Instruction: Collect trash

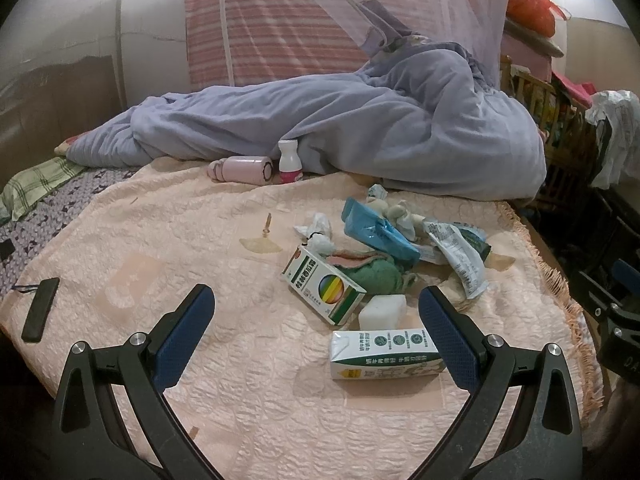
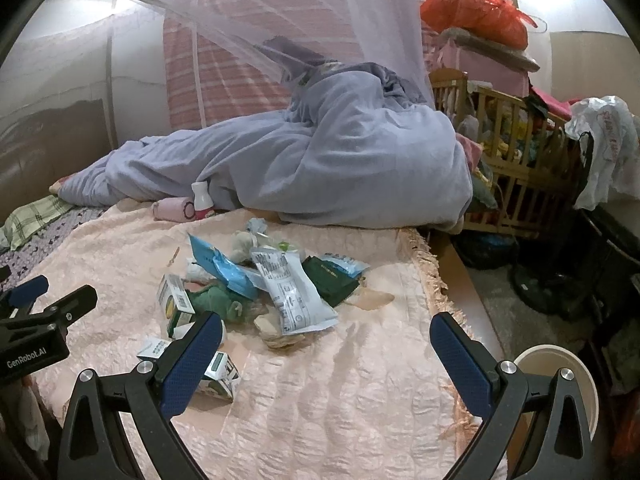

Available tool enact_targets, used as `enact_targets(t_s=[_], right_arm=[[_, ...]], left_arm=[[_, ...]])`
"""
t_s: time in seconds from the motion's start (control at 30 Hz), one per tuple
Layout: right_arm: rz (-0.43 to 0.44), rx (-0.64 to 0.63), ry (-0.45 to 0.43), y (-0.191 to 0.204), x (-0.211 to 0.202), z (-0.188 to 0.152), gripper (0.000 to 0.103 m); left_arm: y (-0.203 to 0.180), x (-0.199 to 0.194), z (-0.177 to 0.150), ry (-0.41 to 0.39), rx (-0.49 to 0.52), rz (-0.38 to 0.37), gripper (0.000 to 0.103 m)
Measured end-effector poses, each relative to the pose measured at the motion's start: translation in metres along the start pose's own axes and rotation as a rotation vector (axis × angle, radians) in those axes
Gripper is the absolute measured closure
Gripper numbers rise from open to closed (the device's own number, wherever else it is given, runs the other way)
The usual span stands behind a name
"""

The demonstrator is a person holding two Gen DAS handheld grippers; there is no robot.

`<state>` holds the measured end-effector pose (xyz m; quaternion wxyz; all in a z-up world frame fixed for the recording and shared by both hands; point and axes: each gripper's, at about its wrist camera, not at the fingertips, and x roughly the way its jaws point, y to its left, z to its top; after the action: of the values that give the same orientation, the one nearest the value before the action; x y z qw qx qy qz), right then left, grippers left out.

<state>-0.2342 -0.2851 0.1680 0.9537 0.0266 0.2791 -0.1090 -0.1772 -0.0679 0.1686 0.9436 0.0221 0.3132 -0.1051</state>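
Peach quilted bed cover [image 1: 160, 240] carries the trash pile [image 1: 384, 248] mid-bed. Left tool [image 1: 316, 320] gaping, empty, milk carton [image 1: 380, 354] just by its right finger. Right tool [image 2: 326, 344] also spread, empty. Bin [image 2: 560, 384], prob. a wastebasket, sits near-right off the bed. Risk: the soft cover bunches and the carton skids away w/ a shallow pinch.

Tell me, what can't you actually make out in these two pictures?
- Milk carton: right wrist view, partly behind a gripper finger.
- Bin: right wrist view, inside hidden by the finger arm.
- Box print: left wrist view, too small.
- Under the blue quilt: hidden in both views.
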Motion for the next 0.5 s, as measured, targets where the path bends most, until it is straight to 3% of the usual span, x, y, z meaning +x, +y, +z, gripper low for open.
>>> enact_targets(t_s=[0.5], right_arm=[[0.029,-0.004,0.073,-0.007,0.021,-0.005,0.0]], left_arm=[[0.009,0.016,-0.005,0.067,0.036,-0.031,0.001]])
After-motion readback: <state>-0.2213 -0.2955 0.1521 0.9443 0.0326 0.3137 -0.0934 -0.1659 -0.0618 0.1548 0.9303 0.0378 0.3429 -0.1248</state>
